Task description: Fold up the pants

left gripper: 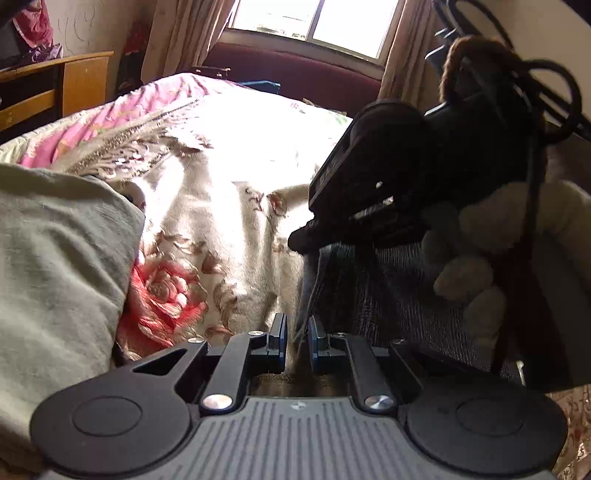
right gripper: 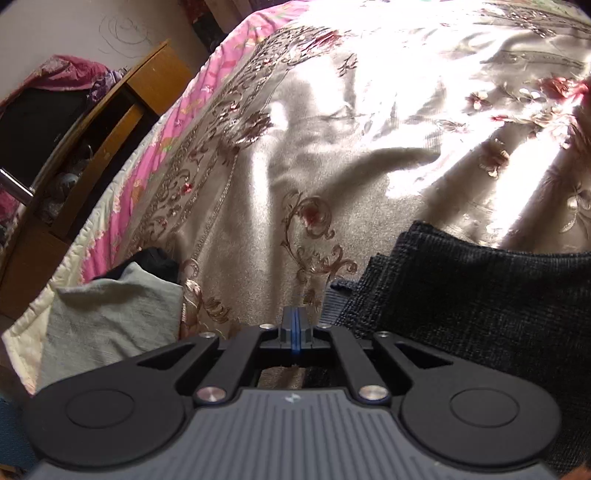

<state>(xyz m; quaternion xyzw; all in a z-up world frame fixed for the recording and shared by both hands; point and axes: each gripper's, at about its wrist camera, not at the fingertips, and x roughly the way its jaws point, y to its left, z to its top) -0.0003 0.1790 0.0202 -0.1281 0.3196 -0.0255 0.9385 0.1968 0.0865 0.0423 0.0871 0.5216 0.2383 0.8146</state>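
- Pointing down toward the bed, the left gripper (left gripper: 295, 345) sat low over the floral bedspread (left gripper: 207, 206), its blue pads nearly together with a narrow gap; the left edge of the dark pants (left gripper: 369, 288) seemed to run into that gap, so it looked clenched on the fabric edge.
- Angling steeply downward, the right gripper (right gripper: 294, 334) had its pads pressed flat together, fully clenched; whether any cloth was caught between them I could not tell.
- From the left wrist view, a hand (left gripper: 476, 258) wrapped the right tool's handle, above the pants.
- From the right wrist view, the pants (right gripper: 480, 295) lay folded in layers just right of the fingertips, on the bedspread (right gripper: 332, 147).
- A pale grey-green garment (left gripper: 59, 251) lay bunched at the left, near the bed's edge.
- A wooden cabinet (right gripper: 122, 147) stood beyond the bed's left side, and a window (left gripper: 314, 22) lit the far end.
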